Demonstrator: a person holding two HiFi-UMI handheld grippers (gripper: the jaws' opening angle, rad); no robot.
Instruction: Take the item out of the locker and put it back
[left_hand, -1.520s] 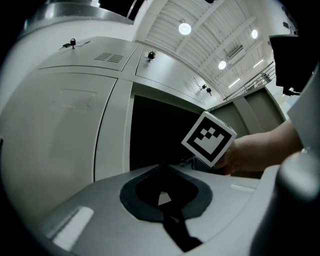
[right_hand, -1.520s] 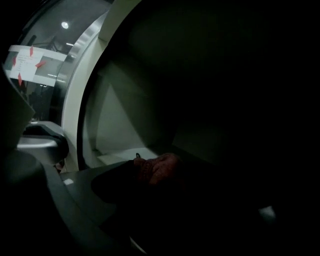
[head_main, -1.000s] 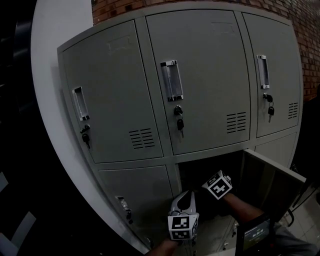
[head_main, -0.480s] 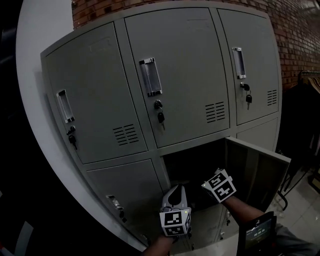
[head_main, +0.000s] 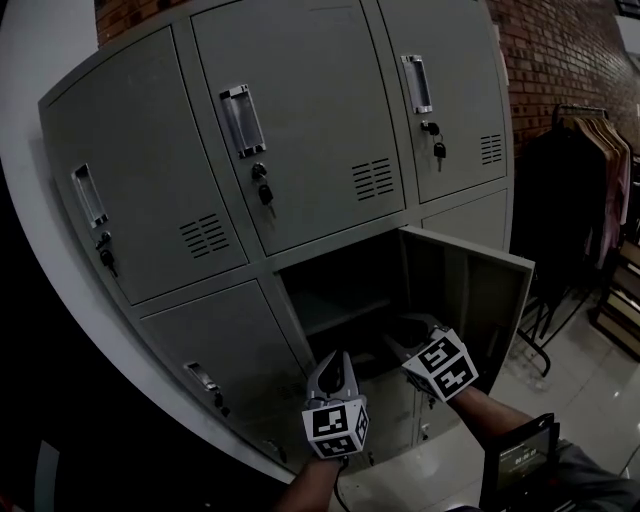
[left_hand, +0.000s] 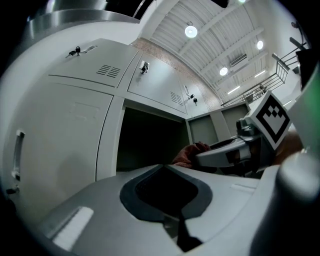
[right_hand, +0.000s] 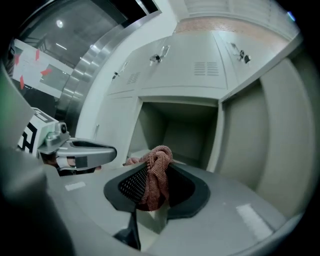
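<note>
— Lockers (head_main: 300, 130) are faced; where is the cloth (right_hand: 159, 157) held?
— Pinched by the right gripper (right_hand: 156, 182) before the open bay (head_main: 340, 290) (ready for return); left gripper (left_hand: 167, 190) is pressed together, empty.

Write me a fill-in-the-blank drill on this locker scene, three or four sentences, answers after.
1. The right hand-held gripper is shut on a reddish ___.
2. The left hand-held gripper holds ___.
3. In the head view, the open locker door hangs at its compartment's ___ side.
4. Keys hang from ___ upper doors.
Answers: cloth; nothing; right; three.
</note>
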